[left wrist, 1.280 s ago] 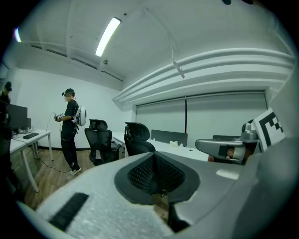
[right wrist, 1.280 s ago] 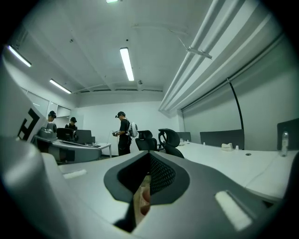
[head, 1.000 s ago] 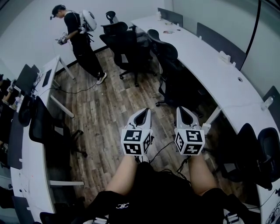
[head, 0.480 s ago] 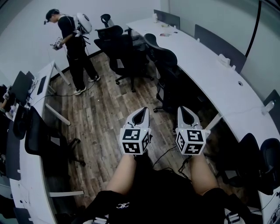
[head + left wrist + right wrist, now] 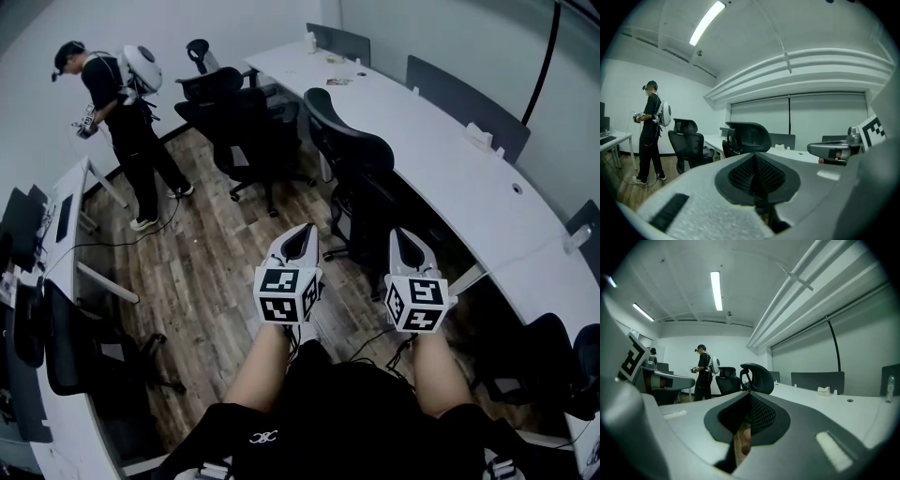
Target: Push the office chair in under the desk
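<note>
A black office chair (image 5: 359,176) with a curved headrest stands out from the long curved white desk (image 5: 469,192), just ahead of both grippers. My left gripper (image 5: 301,232) and right gripper (image 5: 403,235) are held side by side above the wooden floor, both shut and empty, a short way from the chair and not touching it. In the left gripper view the headrest (image 5: 749,136) rises beyond the shut left gripper (image 5: 754,158). The right gripper view has the headrest (image 5: 759,378) just past the shut right gripper (image 5: 750,398), with the desk top (image 5: 813,392) to its right.
A person (image 5: 120,111) with a white backpack stands at the far left. More black chairs (image 5: 232,114) stand behind the nearest one. White desks with monitors (image 5: 58,217) and a chair (image 5: 80,349) line the left side. Cables (image 5: 367,339) lie on the floor.
Both grippers have come closer to the office chair, which now looks larger and nearer. The person at the back has stepped to the left. The jaws stayed shut.
</note>
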